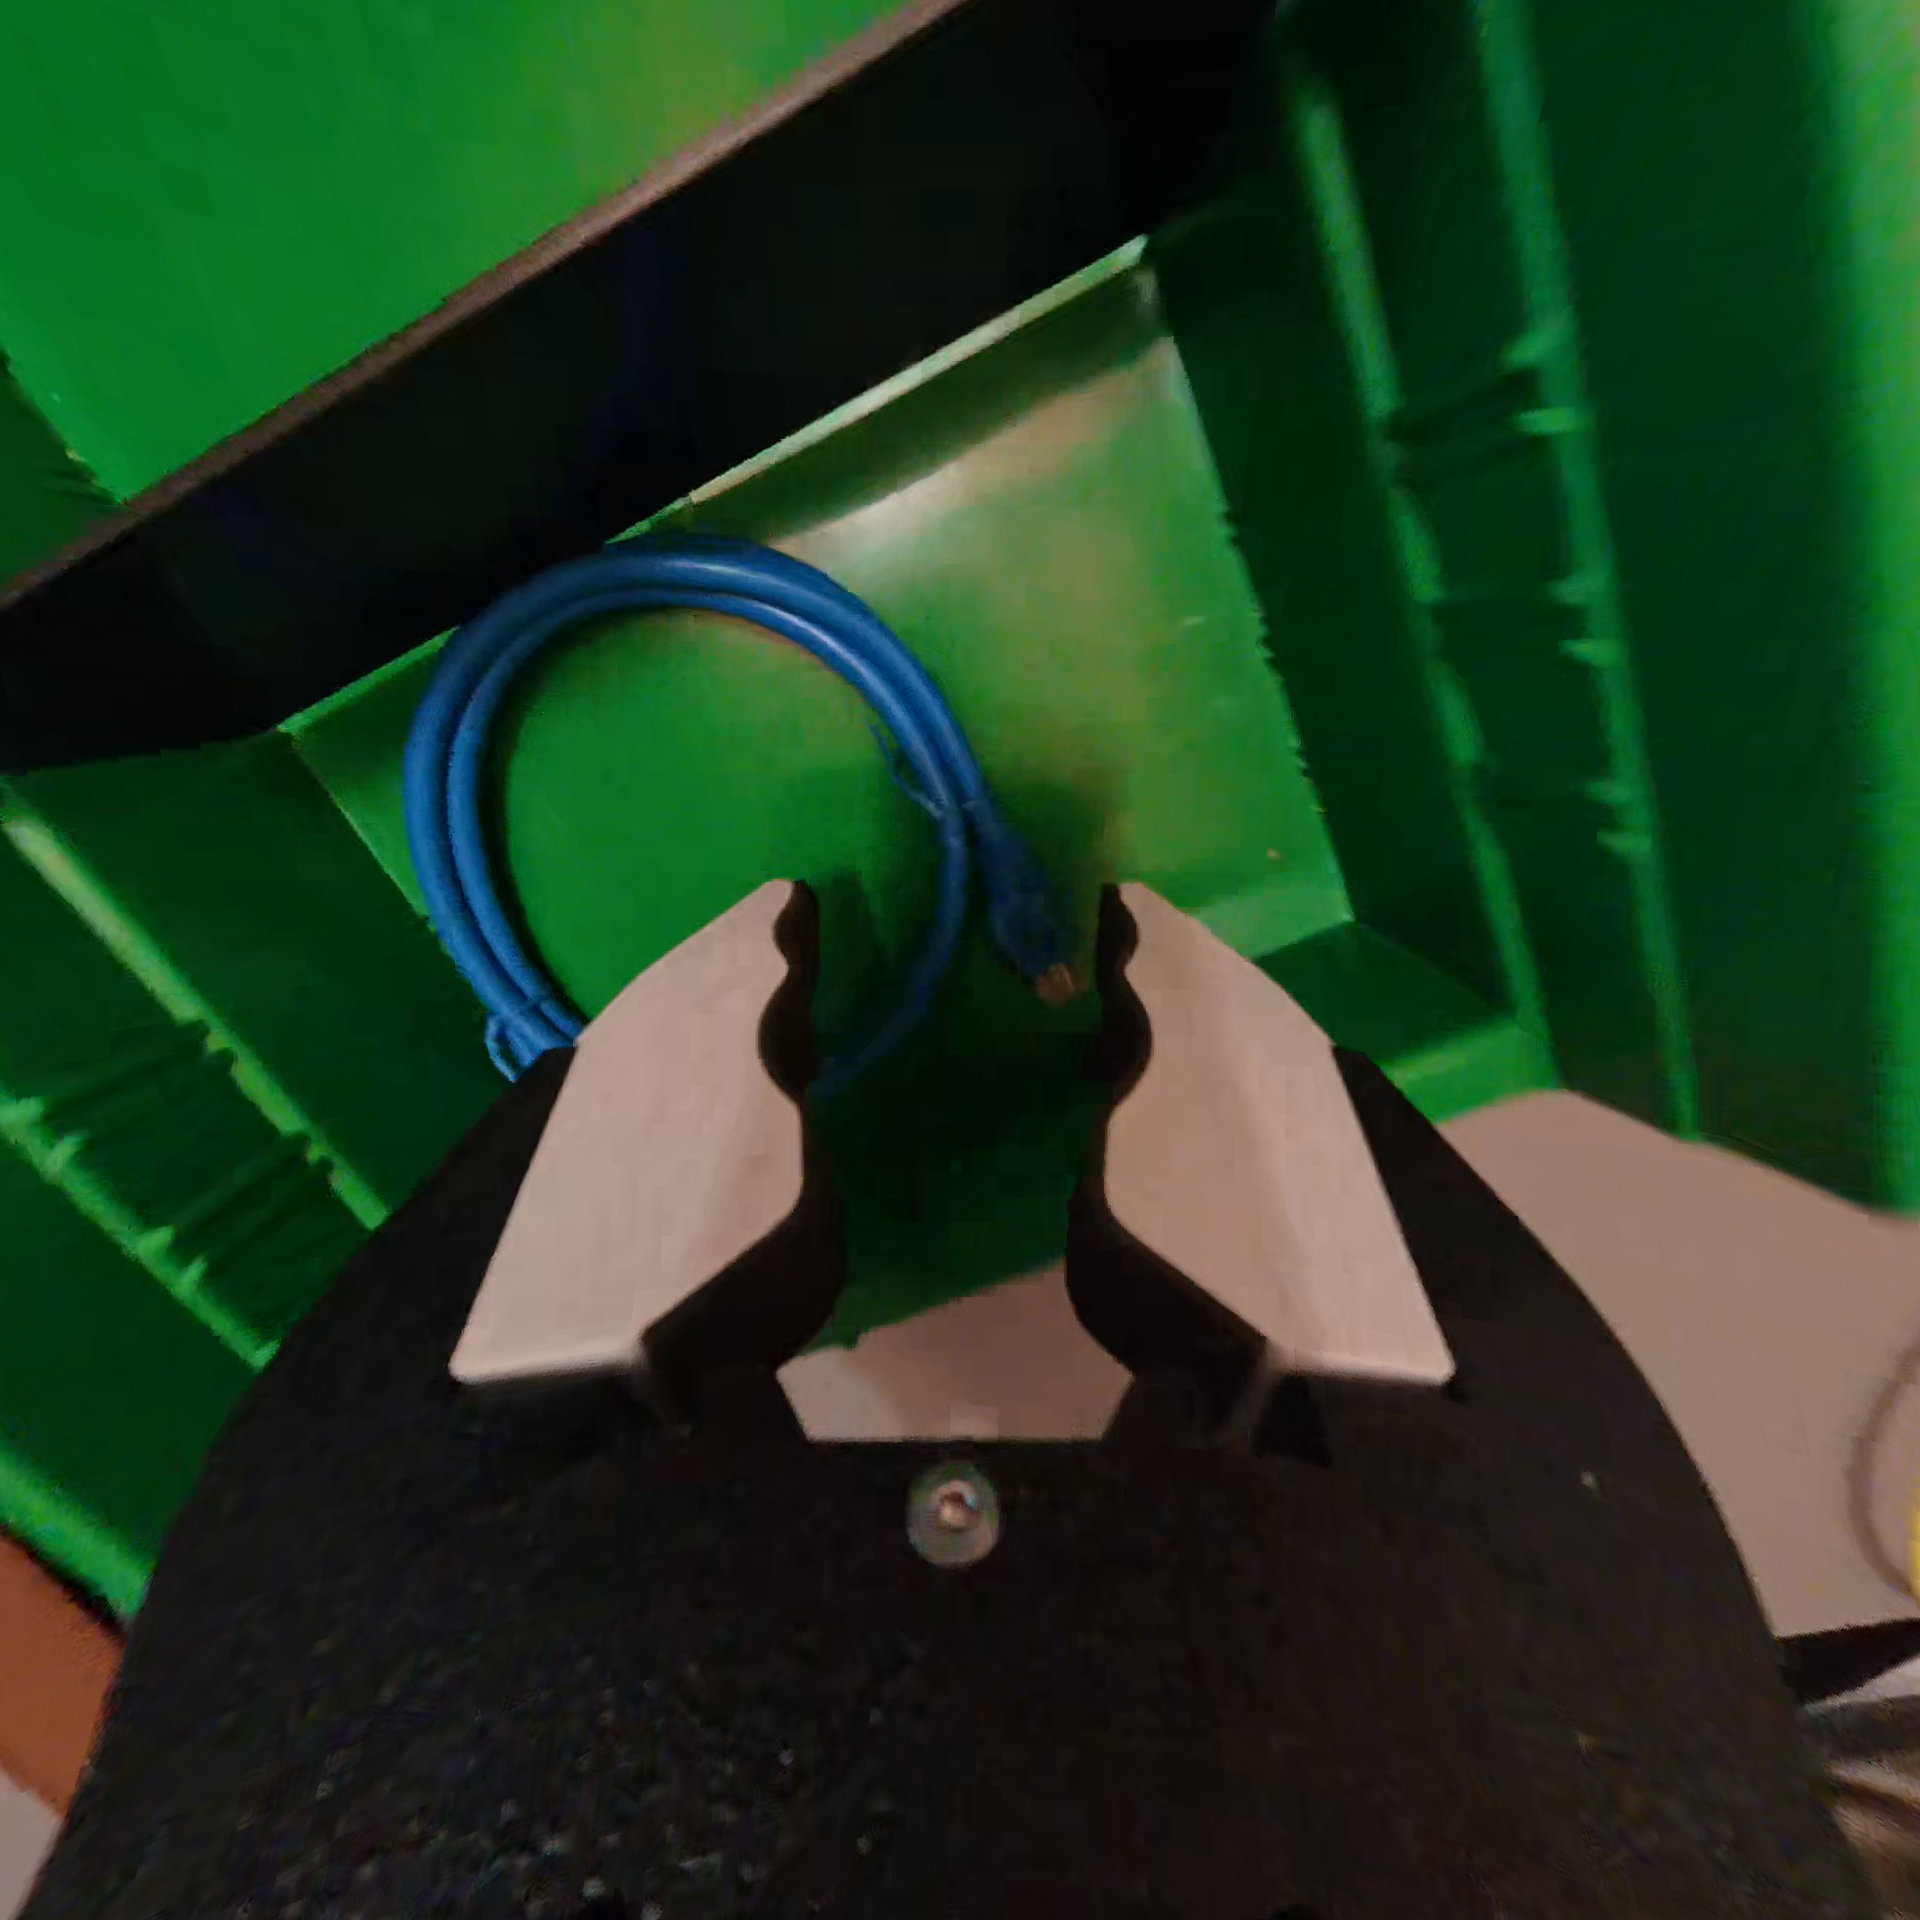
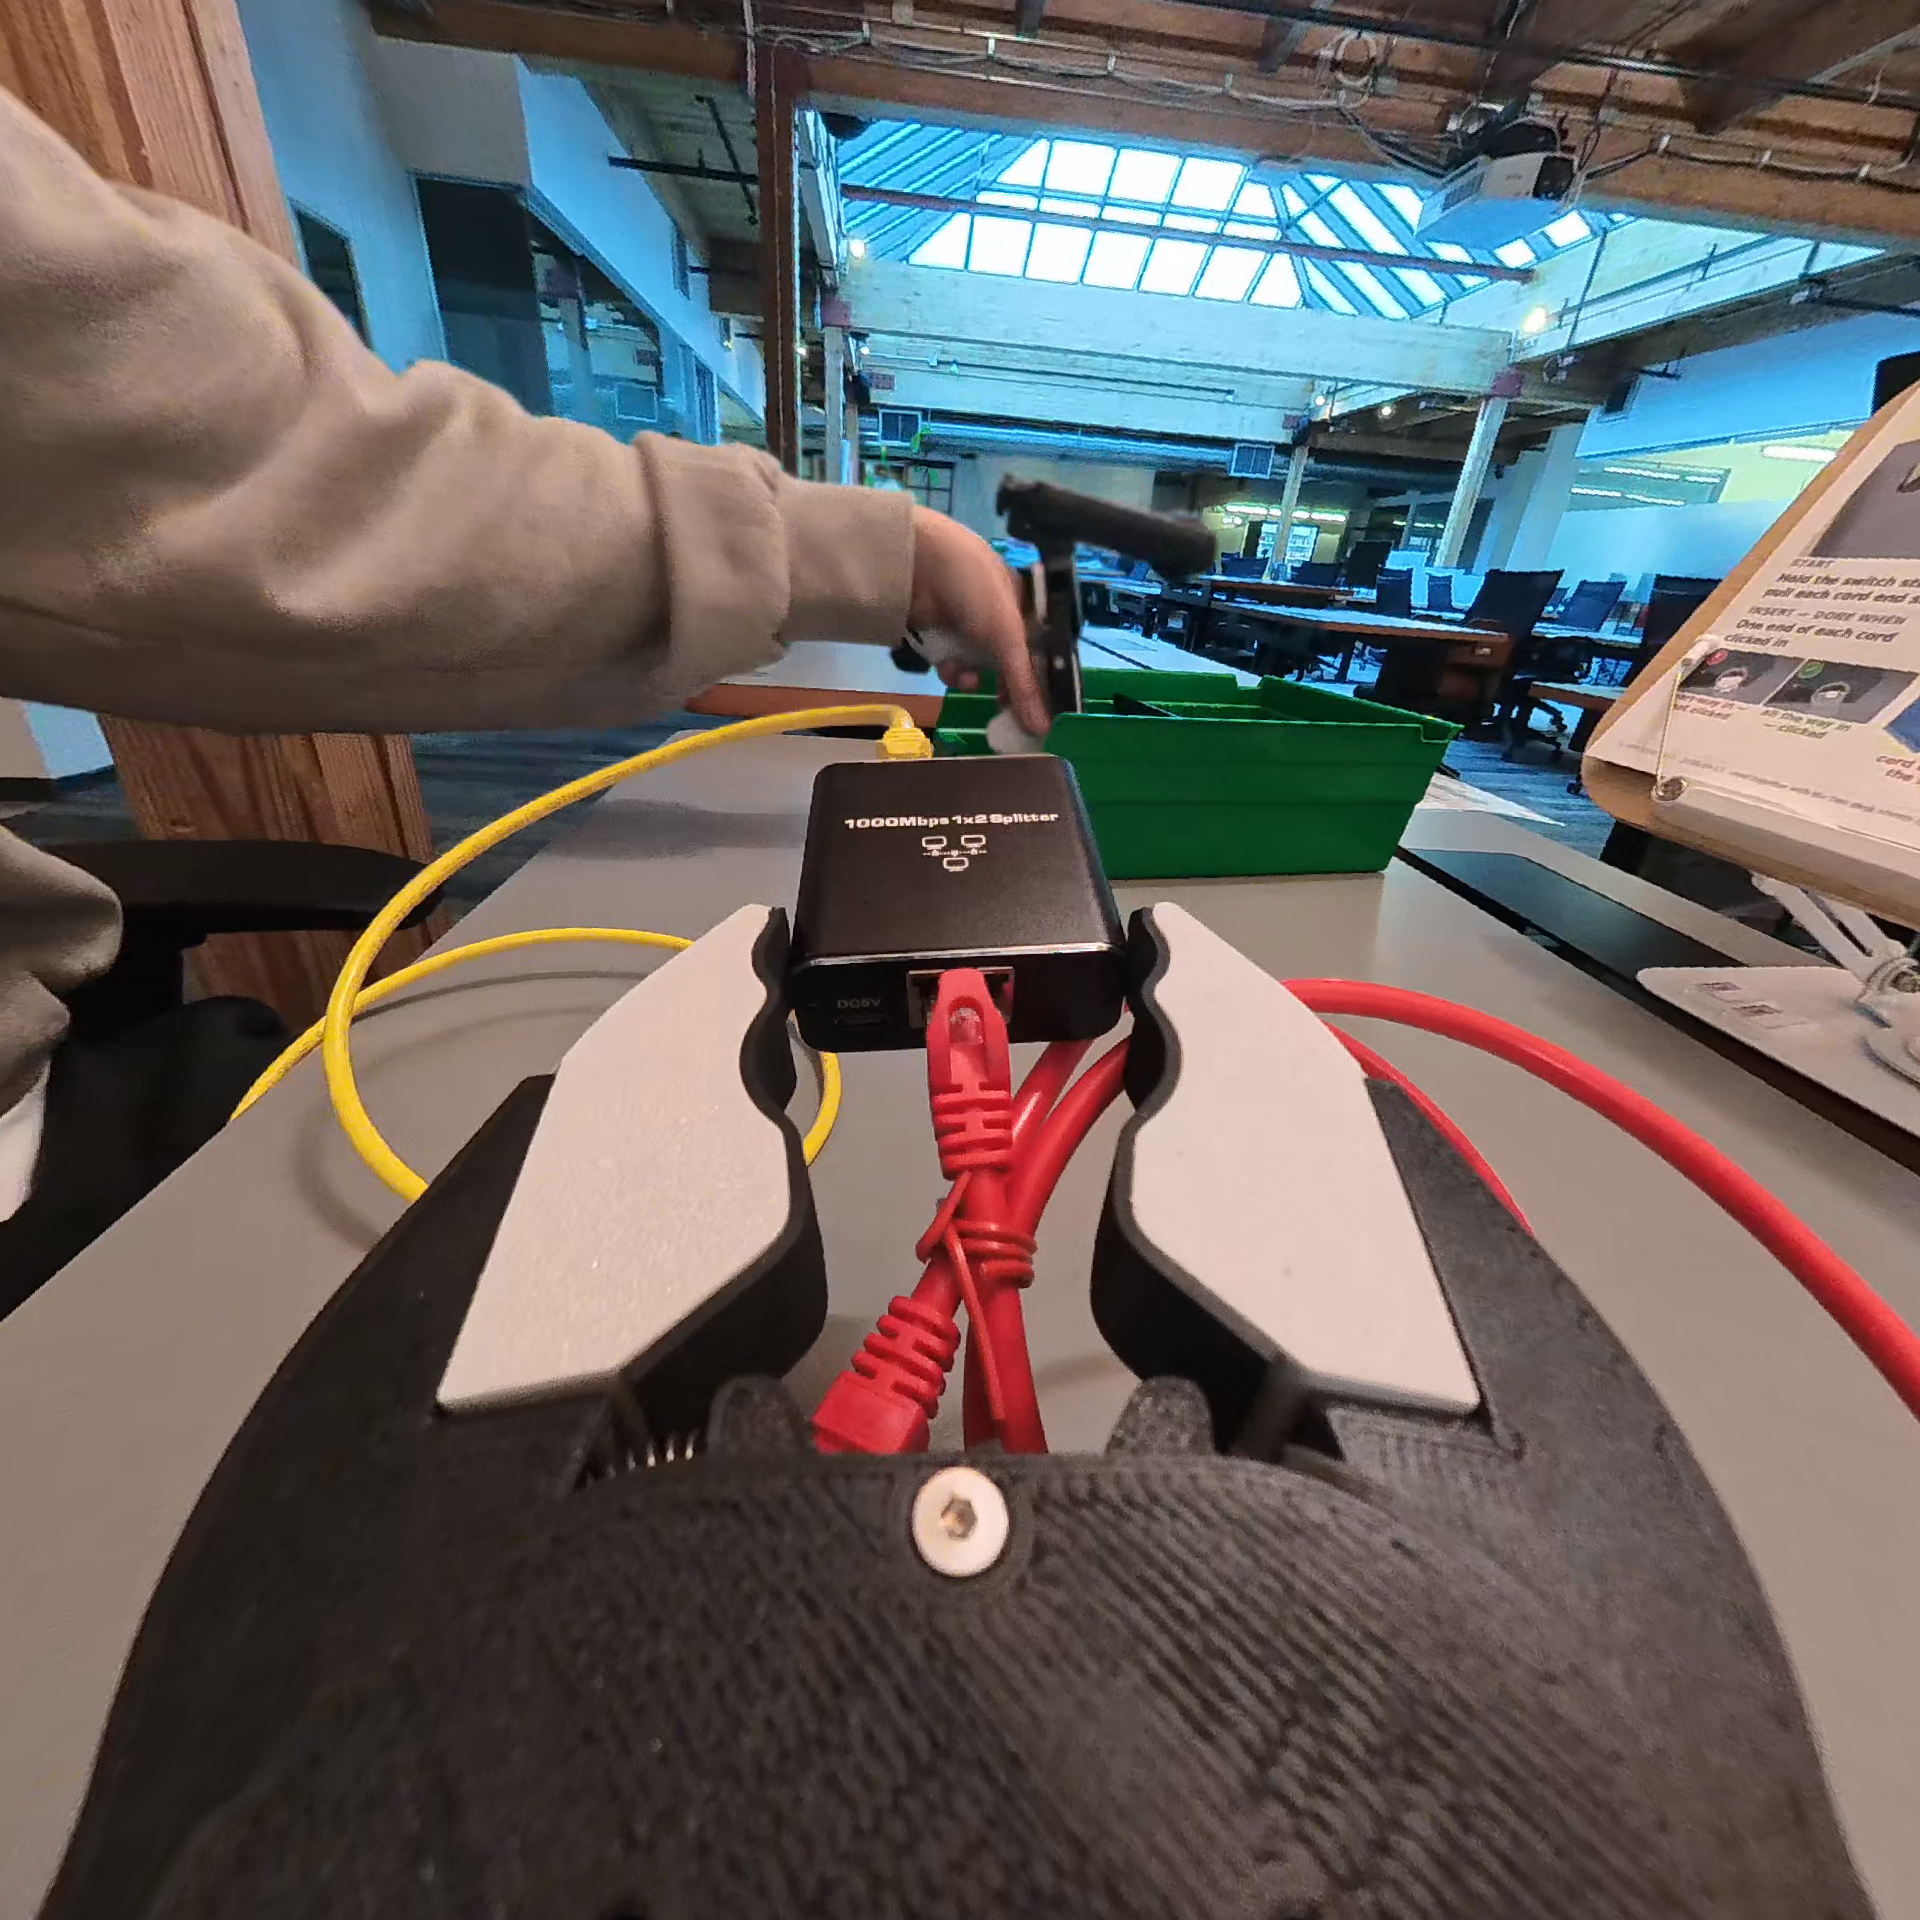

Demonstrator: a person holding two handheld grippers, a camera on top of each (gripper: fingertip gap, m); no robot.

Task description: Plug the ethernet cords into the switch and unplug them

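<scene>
The left claw (image 1: 956, 935) hung over the green bin (image 1: 1455, 623), fingers spread apart w/ nothing in them. A coiled blue cord (image 1: 686, 592) lay on the bin floor, and its plug (image 1: 1023, 914) sat just by the claw's right finger tip. The right claw (image 2: 956, 977) was at the near end of the black switch (image 2: 951, 862) on the counter (image 2: 1351, 956), one finger on each side. It looked like it was holding the switch still, but I can't tell for sure if the fingers really pressed on it.

The red cord (image 2: 1621, 1122) was plugged into the near port. The yellow cord (image 2: 499, 831) went to the far end of the switch, where its plug (image 2: 902, 742) sat, prob. plugged in too.

Next step, I think: pick up the blue cord. To do it well, go for the plug end, not the loops. Drop the claw straight down so the plug body sits between the fingers, then squeeze. Grab it w/ the tip pointing out, so it can go into a port later. Keep the right claw steady so the switch won't slide.

The left view showed inside the bin & the blue cord; the right view didn't. The right view showed the switch, the red & yellow cords, a sleeve (image 2: 416, 540) reaching to the bin, and a paper on a stand (image 2: 1787, 686) at far right. The left view had none of that, only a bit of yellow cord at its edge.
</scene>
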